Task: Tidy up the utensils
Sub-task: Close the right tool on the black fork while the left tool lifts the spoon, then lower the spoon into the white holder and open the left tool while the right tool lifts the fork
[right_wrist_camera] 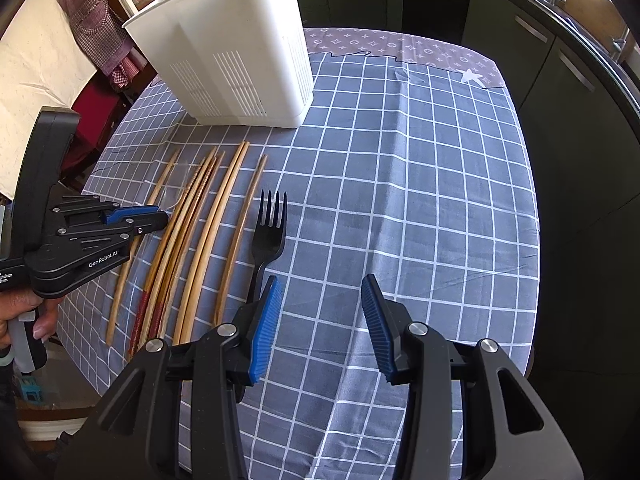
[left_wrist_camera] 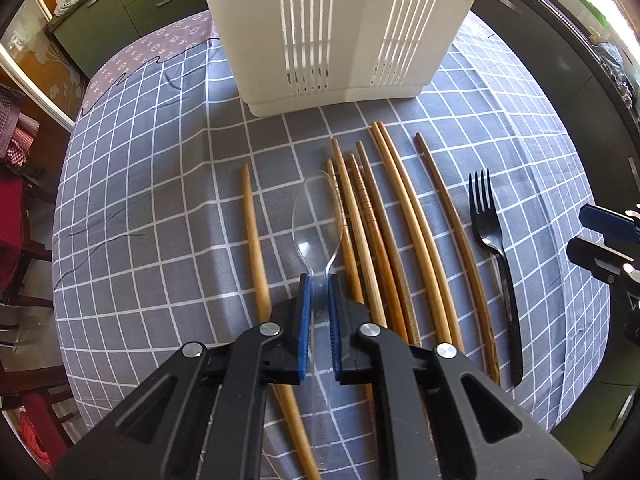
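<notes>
My left gripper is shut on the handle of a clear plastic spoon, whose bowl points toward the white slotted utensil holder. Several wooden chopsticks lie side by side on the checked tablecloth, under and right of the spoon. A black plastic fork lies to their right. In the right wrist view my right gripper is open and empty, just right of the fork. The left gripper shows there over the chopsticks, in front of the holder.
The table is covered by a grey checked cloth, with its right edge beside dark cabinets. A red chair stands at the left of the table. My right gripper's fingers show at the right edge of the left wrist view.
</notes>
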Available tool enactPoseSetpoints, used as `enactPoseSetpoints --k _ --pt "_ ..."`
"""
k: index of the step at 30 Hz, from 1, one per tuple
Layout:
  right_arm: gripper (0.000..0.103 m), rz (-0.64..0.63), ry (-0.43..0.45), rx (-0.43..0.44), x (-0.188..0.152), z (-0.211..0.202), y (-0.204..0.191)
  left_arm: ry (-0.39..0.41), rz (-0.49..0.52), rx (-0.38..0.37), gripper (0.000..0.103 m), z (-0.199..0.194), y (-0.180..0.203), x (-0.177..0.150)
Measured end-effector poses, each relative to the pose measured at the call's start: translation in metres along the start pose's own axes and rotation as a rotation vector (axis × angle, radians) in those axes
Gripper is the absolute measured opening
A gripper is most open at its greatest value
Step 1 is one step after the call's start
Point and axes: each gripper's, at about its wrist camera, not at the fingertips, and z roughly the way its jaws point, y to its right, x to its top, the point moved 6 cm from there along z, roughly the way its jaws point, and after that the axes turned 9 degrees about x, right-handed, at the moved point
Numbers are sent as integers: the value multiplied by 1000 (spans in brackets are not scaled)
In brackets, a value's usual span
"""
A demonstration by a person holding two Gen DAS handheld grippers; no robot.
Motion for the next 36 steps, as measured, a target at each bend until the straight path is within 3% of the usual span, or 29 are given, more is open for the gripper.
enactPoseSetpoints --k 6,12,22,25,30,36 --pt "41 -11 -60 -1 3 16 -11 64 -10 -23 8 -28 -6 3" --pt "30 -20 -134 -6 4 41 -25 136 -24 -58 8 -54 -17 -1" --pt "20 -17 -207 -43 6 67 -46 205 -27 -90 8 -73 -28 -7" --pt "11 -21 -207 -57 11 72 -49 223 -29 -99 8 -80 -30 -7" --pt "10 -20 -180 -43 15 76 -57 278 -38 -141 8 -110 -34 -2" --pt "10 -10 -85 59 12 54 -56 483 -103 -207 8 -183 -51 39"
